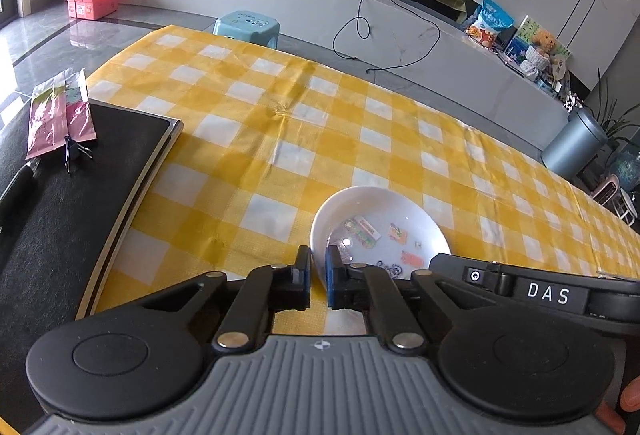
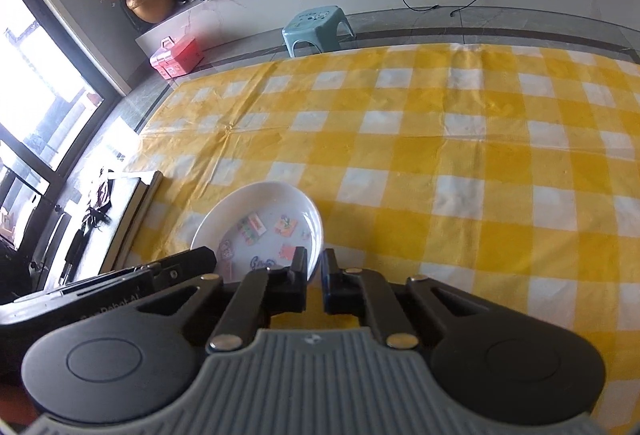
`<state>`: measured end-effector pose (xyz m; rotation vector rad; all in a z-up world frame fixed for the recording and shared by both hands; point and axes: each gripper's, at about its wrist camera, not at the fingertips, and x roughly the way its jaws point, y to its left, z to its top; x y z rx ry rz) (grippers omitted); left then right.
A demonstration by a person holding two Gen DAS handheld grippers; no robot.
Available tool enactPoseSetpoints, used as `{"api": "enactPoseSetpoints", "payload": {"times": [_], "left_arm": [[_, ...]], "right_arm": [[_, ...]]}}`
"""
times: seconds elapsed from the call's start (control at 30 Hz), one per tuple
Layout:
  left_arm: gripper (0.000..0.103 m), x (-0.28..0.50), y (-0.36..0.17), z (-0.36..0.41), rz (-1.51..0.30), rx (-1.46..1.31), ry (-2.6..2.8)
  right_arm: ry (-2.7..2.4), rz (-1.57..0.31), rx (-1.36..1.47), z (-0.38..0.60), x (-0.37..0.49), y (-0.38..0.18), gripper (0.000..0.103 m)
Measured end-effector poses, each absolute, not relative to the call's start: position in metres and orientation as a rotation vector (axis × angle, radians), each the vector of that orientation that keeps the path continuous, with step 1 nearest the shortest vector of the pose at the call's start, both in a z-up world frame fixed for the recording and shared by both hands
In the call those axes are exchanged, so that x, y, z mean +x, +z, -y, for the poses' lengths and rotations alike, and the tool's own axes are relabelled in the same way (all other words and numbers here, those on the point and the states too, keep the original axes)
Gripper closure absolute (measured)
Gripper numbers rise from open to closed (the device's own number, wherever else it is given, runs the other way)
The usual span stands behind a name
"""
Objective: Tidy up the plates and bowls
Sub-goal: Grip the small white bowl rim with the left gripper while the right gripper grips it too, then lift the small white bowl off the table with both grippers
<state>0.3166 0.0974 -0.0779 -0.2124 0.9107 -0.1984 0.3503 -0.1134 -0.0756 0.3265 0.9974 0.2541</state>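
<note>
A white shallow bowl (image 1: 380,223) with small coloured stickers inside sits on the yellow checked tablecloth (image 1: 280,123). My left gripper (image 1: 318,277) is shut on the bowl's left rim, one finger inside and one outside. The bowl also shows in the right wrist view (image 2: 264,219). My right gripper (image 2: 315,277) is shut on the bowl's right rim. Each gripper's body shows at the edge of the other's view. No other plates or bowls are in view.
A black mat on a board (image 1: 80,203) lies at the table's left end with a pink packet (image 1: 60,115) and a binder clip (image 1: 74,153). A blue stool (image 1: 248,27) stands beyond the table. The tablecloth (image 2: 480,163) stretches right.
</note>
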Motion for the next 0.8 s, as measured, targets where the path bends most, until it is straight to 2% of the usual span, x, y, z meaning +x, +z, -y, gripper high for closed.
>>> {"api": "enactPoseSetpoints", "payload": {"times": [0.37,0.8], "left_arm": [[0.097,0.282,-0.042,-0.064,-0.96,-0.163,-0.24],[0.097,0.211,0.027,-0.013,-0.899,-0.083,-0.306]], "right_arm": [[0.219,-0.964,0.319,0.14,0.303,-0.047,0.1],[0.196,-0.895,0.402,0.198,0.221,0.01,0.101]]}}
